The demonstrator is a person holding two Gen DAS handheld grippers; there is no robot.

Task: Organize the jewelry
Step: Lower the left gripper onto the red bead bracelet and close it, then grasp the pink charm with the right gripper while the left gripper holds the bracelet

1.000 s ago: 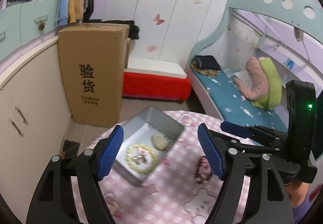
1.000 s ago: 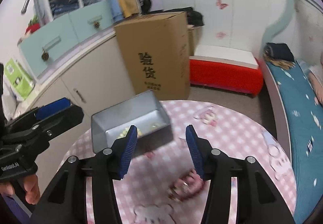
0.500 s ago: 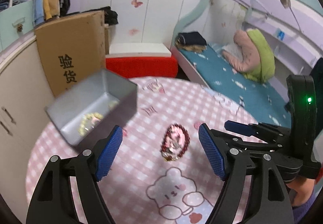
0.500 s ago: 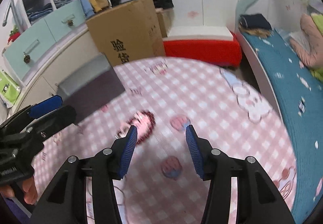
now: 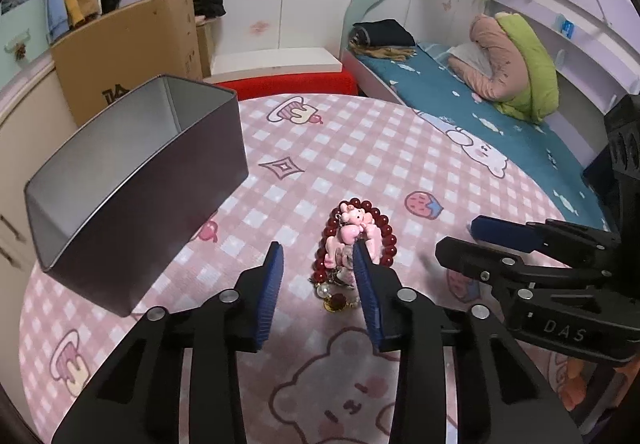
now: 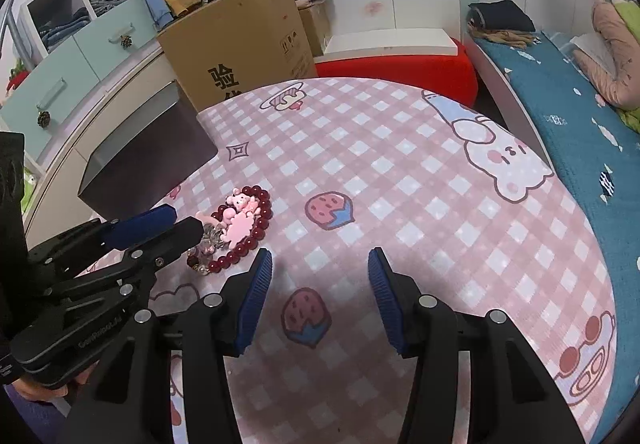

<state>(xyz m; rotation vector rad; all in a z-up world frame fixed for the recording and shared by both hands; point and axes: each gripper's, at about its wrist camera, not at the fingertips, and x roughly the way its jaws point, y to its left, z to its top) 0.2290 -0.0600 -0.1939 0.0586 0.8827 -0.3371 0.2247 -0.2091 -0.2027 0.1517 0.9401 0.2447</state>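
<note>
- Left gripper [image 5: 318, 258]: fingers part-open and just now narrowing; nothing pressed between them; the right-hand blue pad overlaps the bracelet's edge in the left wrist view, contact not discernible.
- Beaded bracelet [image 5: 354, 244]: dark red beads with a pink figurine charm, pearl and gold pieces trailing at its 6 o'clock end; lies flat on the surface at 1 o'clock from the left gripper's fingertips, slightly off the centre of the gap; long axis runs roughly 12 to 6 o'clock in that view, along the fingers; judged to need a small shift toward 3 o'clock before closing.
- Right gripper [image 6: 320, 264]: fingers apart, holding nothing; the bracelet lies at 10 o'clock from it, well outside its gap; left hand judged the nearer.
- Metal tin [image 5: 132, 180]: open, grey, rectangular; at 10 o'clock from the bracelet, near but apart; likely destination; contents hidden by its wall.
- Surface [image 5: 360, 148]: round, pink chequered cloth with bear and cupcake prints.
- Room: cardboard box [image 6: 240, 44] at 11 o'clock beyond the surface; red bench at 12; bed with teal sheet at 2 o'clock; hanging clothes behind.
</note>
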